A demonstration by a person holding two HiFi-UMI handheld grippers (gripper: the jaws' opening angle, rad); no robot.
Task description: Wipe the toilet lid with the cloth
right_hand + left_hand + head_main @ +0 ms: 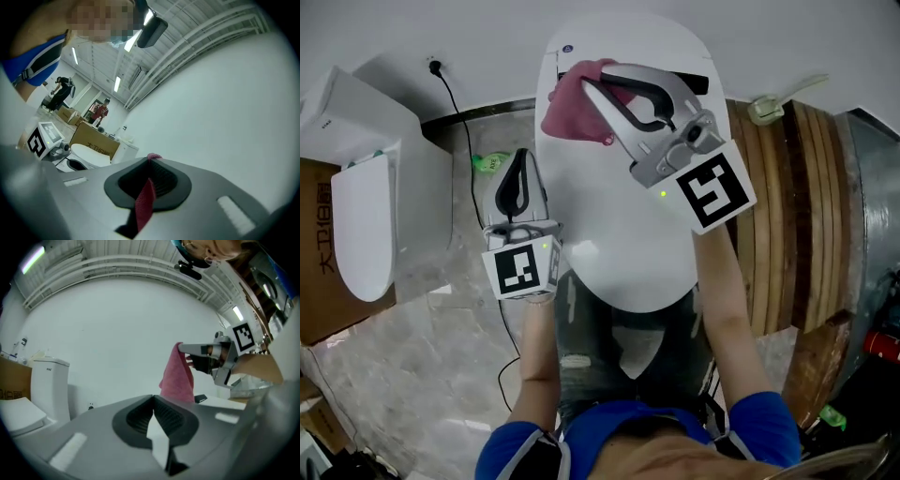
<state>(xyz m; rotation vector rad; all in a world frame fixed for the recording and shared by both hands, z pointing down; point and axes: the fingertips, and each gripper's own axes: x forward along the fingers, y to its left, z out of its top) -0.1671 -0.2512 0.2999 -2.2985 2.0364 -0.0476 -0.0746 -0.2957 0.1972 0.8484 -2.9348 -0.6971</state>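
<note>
The right hand-held gripper (587, 82) pinches the pink cloth (567, 111) so it hangs over the back of the toilet lid (614, 248), ready to rub. The left hand-held gripper (519, 159) is beside the lid, jaws together, empty.

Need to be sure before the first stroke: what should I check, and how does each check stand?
1. Cloth gripped: ok. The right gripper is shut on the pink cloth, and a fold shows between its jaws.
2. Cloth touching the toilet lid: cannot tell. It hangs over the lid's rear, but its lower edge is hidden.
3. Lid down: ok. It is closed and its white top is bare ahead of the cloth.
4. Left gripper out of the way: ok. It is shut, empty, and beside the lid's left edge.
5. Enough cloth free to wipe: ok. Most of it hangs outside the jaws.
</note>
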